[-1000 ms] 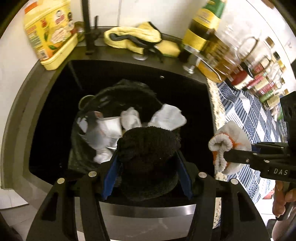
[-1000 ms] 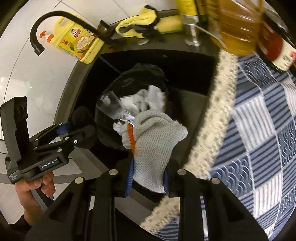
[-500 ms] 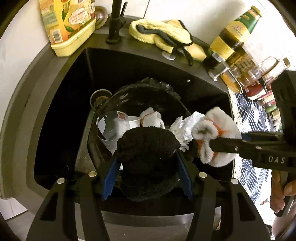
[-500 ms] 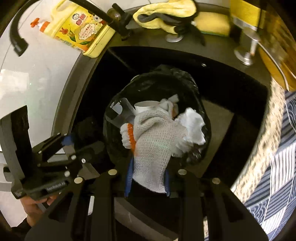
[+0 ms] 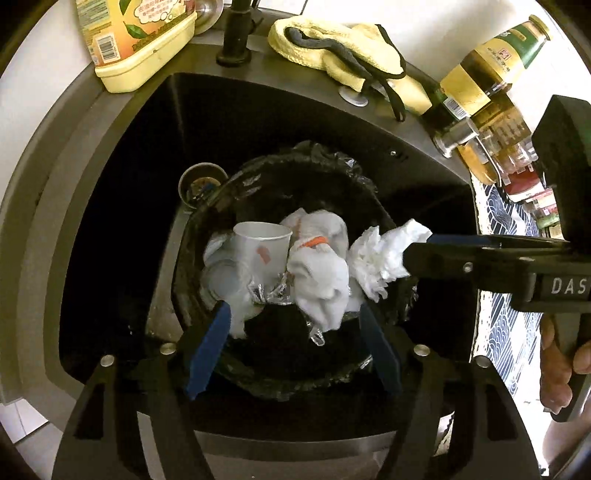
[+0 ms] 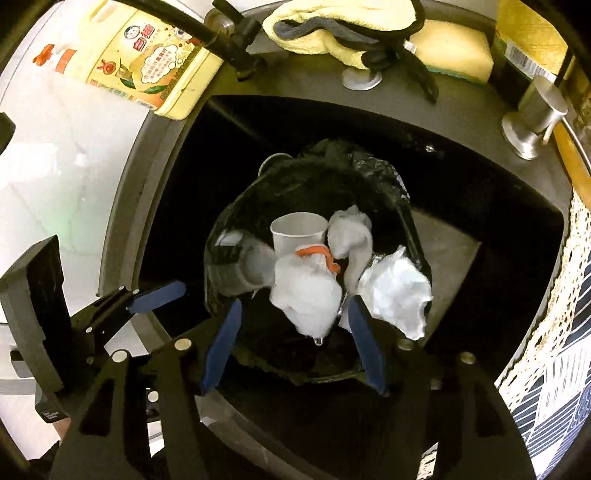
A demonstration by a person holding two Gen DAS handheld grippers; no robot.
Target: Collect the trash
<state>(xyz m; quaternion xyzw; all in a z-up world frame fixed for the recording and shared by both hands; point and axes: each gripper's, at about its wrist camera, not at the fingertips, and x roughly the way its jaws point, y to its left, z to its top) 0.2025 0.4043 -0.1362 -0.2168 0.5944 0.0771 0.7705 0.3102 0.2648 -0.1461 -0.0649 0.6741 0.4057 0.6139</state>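
Observation:
A bin lined with a black bag [image 5: 325, 166] stands in the dark sink [image 5: 122, 206]. It holds a white paper cup [image 5: 262, 243], a white glove with an orange cuff [image 5: 321, 280], crumpled tissue [image 5: 384, 254], foil and a clear plastic cup. The dark cloth is hard to make out against the black bag. My left gripper [image 5: 293, 347] is open and empty over the bin's near edge. My right gripper [image 6: 293, 343] is open and empty above the glove [image 6: 306, 291]; it also shows in the left wrist view [image 5: 436, 254], at the bin's right.
A yellow detergent bottle [image 5: 136, 40], a black tap [image 5: 236, 33], a yellow cloth [image 5: 340, 48] and a sponge [image 6: 454, 51] sit behind the sink. Oil bottles [image 5: 491, 66] and jars stand on the right, on a blue patterned cloth [image 6: 554, 369]. The drain [image 5: 201, 182] is left of the bin.
Both grippers moved over the bin and opened. The left let go of the dark cloth and the right let go of the white glove, which now lies in the bin.

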